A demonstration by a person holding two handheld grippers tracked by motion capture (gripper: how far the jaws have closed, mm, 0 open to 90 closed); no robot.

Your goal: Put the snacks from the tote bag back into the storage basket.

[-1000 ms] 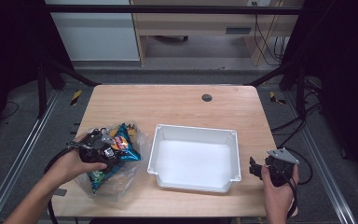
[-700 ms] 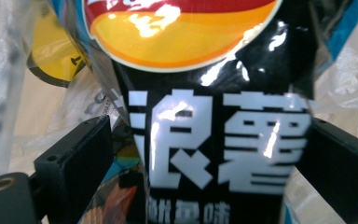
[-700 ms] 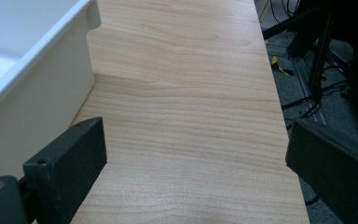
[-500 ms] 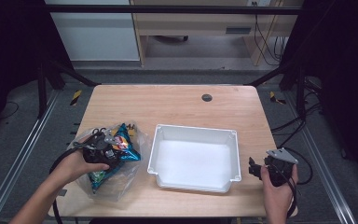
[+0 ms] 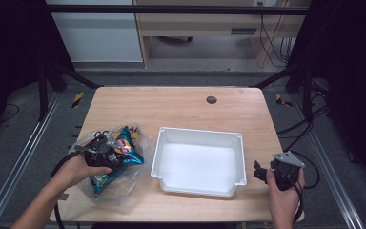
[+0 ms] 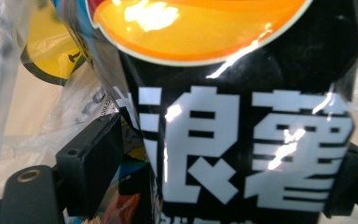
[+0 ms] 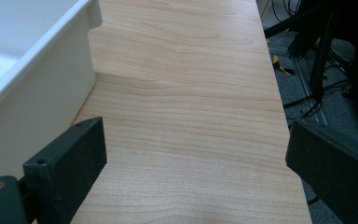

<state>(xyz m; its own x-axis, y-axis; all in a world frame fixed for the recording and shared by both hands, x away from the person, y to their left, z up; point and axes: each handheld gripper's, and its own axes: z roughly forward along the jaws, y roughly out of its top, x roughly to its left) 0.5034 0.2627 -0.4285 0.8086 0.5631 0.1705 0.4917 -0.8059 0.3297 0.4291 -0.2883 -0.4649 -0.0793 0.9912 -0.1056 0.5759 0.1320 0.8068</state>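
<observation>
A clear plastic bag [image 5: 126,183] with several snack packets in it lies at the table's near left. My left gripper [image 5: 116,147] reaches into it among the blue packets [image 5: 128,155]. In the left gripper view a glossy black packet [image 6: 242,140] with white characters and an orange top stands between the jaws of my left gripper [image 6: 219,182]. Those jaws have just been closing; the right one touches the packet, the left one stands a little off it. My right gripper [image 5: 259,172] rests open at the near right, and in its own view my right gripper [image 7: 196,154] has bare wood between its jaws.
An empty white bin [image 5: 198,131] sits mid-table between the two hands; its wall [image 7: 37,93] is just left of the right gripper. A dark round hole [image 5: 211,99] marks the table [image 5: 171,107] farther back. Cables hang off the right edge.
The left hand has pushed slightly further into the bag of snacks. The right hand has stayed where it was.
</observation>
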